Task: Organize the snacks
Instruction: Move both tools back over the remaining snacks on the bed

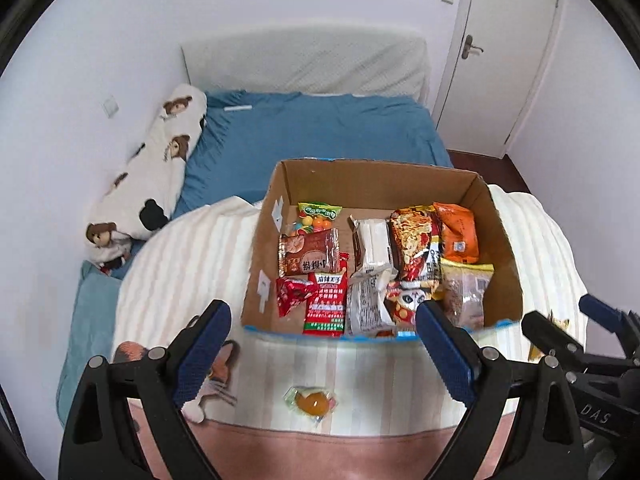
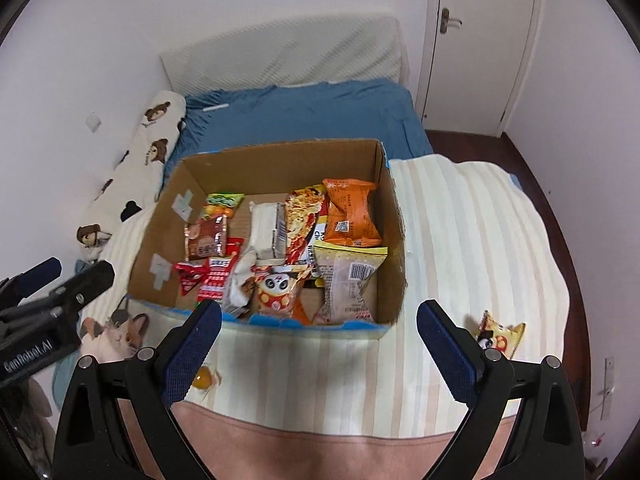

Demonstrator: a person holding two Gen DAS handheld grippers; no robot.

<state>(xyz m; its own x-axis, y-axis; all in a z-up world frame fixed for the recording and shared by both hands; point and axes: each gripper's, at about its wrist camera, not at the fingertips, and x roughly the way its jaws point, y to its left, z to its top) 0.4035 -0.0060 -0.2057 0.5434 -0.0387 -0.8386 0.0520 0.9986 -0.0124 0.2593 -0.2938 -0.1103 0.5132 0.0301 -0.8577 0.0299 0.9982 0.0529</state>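
Snacks: between our wide-open, empty left tool (image 1: 322,344) lies a clear-wrapped orange jelly (image 1: 311,401) on the striped blanket (image 1: 188,264); beside our open right tool (image 2: 319,340), a yellow packet (image 2: 500,334). Beyond, the cardboard box (image 2: 276,164) holds assorted packets.

the room is evenly lit by soft, diffuse light with a cool cast; no hard shadows are seen. straight lines are bent by strong fisheye distortion, and black corners are left by the round lens. the cardboard box (image 2: 276,160) is slightly smeared, and glare is caught on the wrappers.
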